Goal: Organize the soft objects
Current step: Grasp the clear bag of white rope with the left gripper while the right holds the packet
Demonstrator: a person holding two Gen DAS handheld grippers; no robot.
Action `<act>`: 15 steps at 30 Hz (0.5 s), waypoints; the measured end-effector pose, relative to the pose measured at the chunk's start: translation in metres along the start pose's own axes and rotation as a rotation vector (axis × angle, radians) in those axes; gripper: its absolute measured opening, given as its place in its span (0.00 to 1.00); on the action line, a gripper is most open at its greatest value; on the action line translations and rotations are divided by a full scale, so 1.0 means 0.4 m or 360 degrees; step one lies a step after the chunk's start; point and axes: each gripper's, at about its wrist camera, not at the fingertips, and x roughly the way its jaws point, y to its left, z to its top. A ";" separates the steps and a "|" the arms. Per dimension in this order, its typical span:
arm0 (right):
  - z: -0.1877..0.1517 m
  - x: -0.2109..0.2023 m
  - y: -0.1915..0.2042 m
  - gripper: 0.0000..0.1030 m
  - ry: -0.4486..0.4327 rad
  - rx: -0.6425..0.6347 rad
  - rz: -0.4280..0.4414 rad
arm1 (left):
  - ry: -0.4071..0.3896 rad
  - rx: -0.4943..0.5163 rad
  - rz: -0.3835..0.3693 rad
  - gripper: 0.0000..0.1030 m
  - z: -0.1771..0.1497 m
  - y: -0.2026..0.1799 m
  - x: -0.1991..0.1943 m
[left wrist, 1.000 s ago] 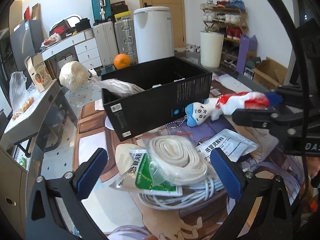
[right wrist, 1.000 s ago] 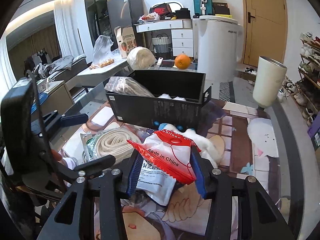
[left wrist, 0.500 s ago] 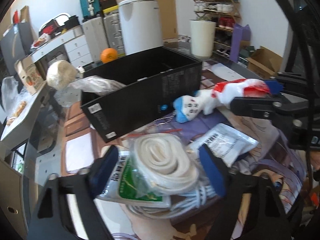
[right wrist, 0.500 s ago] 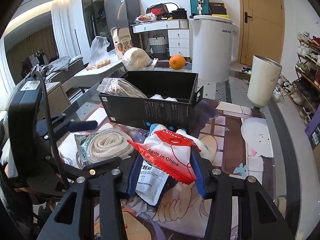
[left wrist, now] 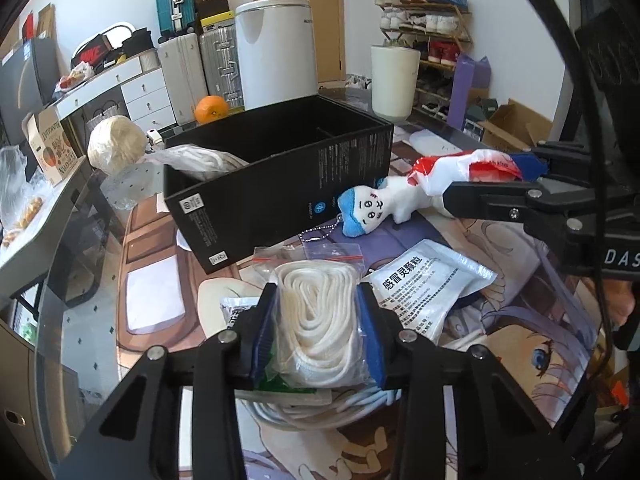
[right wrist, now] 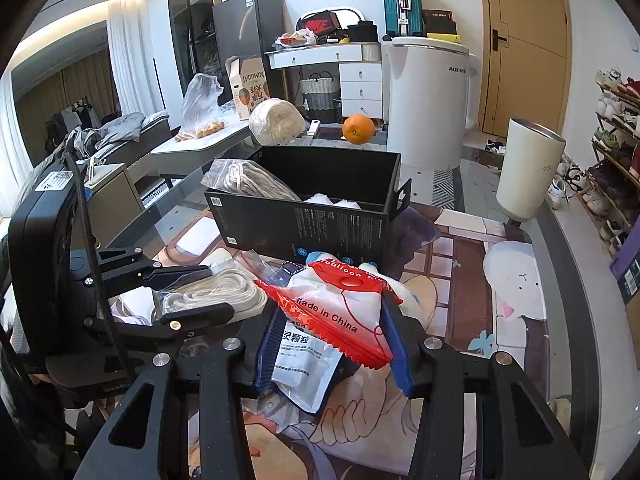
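My left gripper (left wrist: 318,334) is shut on a clear bag of coiled white rope (left wrist: 316,328), low over the table; it also shows in the right wrist view (right wrist: 212,290). My right gripper (right wrist: 332,338) is shut on a red-and-white balloon packet (right wrist: 340,312), held above the table; the packet shows in the left wrist view (left wrist: 468,168). A black box (left wrist: 280,184) stands behind, with another bagged rope (right wrist: 248,180) and white stuff inside. A small blue-capped plush doll (left wrist: 376,208) lies beside the box.
A white medicine sachet (left wrist: 428,288), a green-printed sachet and a white cable (left wrist: 320,416) lie on the printed table mat. An orange (right wrist: 358,129), a rope ball (right wrist: 276,120) and a cream cylinder bin (right wrist: 528,172) stand beyond the box.
My left gripper moved forward over the rope bag and closed on it. My right gripper kept hold of the balloon packet and drifted slightly back from the box.
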 end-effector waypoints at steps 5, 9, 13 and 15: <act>0.004 -0.008 0.002 0.45 -0.0019 -0.0008 0.0006 | -0.0063 -0.0050 -0.0029 0.35 -0.005 0.017 -0.035; 0.006 -0.020 0.008 0.45 -0.0045 -0.0018 0.0014 | -0.0127 -0.0087 -0.0059 0.35 -0.006 0.028 -0.070; 0.013 -0.032 0.013 0.45 -0.0079 -0.0026 0.0024 | -0.0212 -0.0128 -0.0080 0.35 -0.002 0.043 -0.108; 0.014 -0.041 0.016 0.45 -0.0103 -0.0030 0.0024 | -0.0238 -0.0142 -0.0088 0.35 0.005 0.050 -0.122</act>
